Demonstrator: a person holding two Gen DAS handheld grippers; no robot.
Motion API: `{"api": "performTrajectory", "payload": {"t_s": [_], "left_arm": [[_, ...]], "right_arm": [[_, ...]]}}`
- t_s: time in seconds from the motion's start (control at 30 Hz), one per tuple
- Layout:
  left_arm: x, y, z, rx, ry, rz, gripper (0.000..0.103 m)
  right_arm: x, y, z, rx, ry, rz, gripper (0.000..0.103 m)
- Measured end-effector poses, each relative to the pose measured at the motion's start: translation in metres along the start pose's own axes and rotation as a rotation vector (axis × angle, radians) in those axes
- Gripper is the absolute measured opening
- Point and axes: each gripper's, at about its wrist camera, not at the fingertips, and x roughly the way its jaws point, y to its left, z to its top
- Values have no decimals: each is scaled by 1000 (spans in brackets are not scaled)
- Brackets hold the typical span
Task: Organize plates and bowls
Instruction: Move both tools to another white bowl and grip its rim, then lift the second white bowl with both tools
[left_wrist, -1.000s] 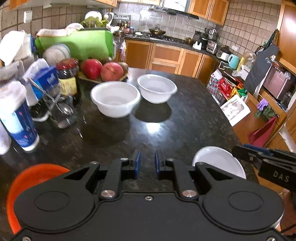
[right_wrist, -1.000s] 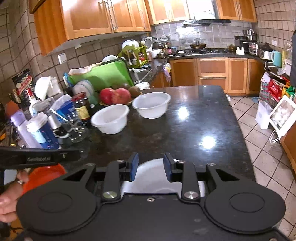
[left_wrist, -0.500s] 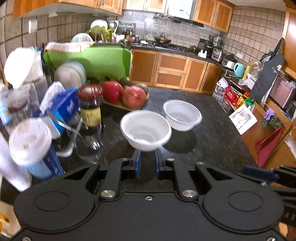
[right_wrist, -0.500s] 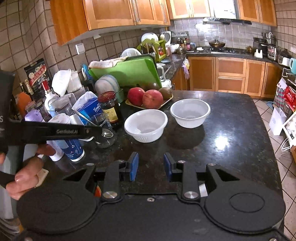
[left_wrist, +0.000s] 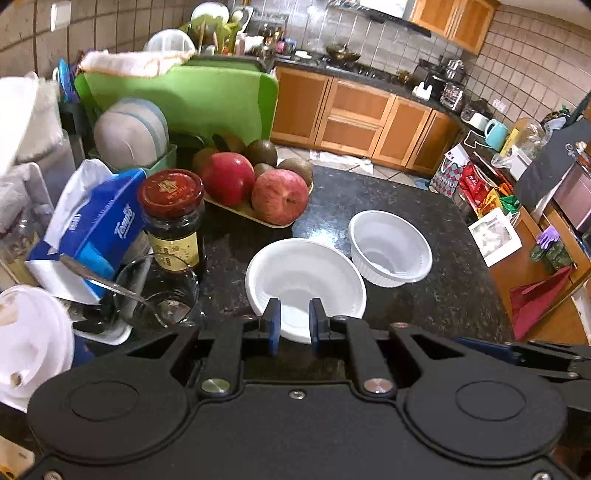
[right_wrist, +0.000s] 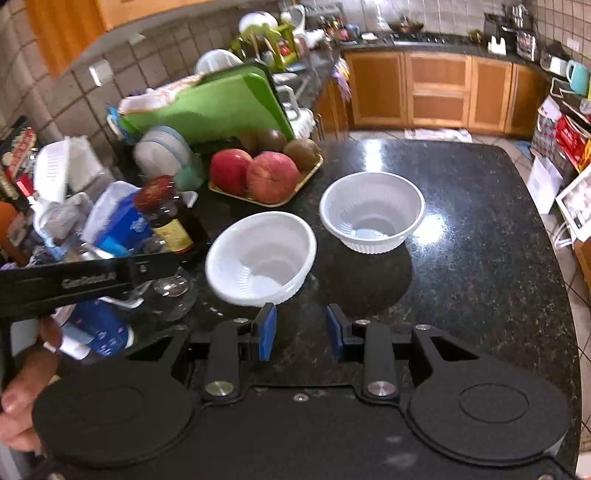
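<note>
The worktop is dark speckled stone, polished to a gloss that throws back bright spots of light. Both bowls look like thin white plastic: the near bowl is smooth and faintly ribbed inside, and the far bowl has fine fluting round its outer wall. The left hand-held gripper is matt black plastic with bright metal screw heads and blue, rubbery-looking pads. The jar is dark glass under a glossy red lid. The tumbler is clear glass and holds a shiny metal spoon. The far cabinets are lacquered wood.
</note>
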Motion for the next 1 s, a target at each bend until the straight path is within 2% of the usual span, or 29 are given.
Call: {"api": "performTrajectory", "payload": {"t_s": [0.17,0.43,0.73,1.0], "left_arm": [[21,4,11,-26,15,41,20],[52,14,22,-51,57,97,20],[70,12,30,-42,79,127,20],[86,12,29,-42,107,136,20]], "right_arm": [[27,-5,18,18,26,-21,32],[62,-7,32,8,63,1,32],[97,-15,49,2,101,20,32],[118,-8,50,-21,124,20,32]]}}
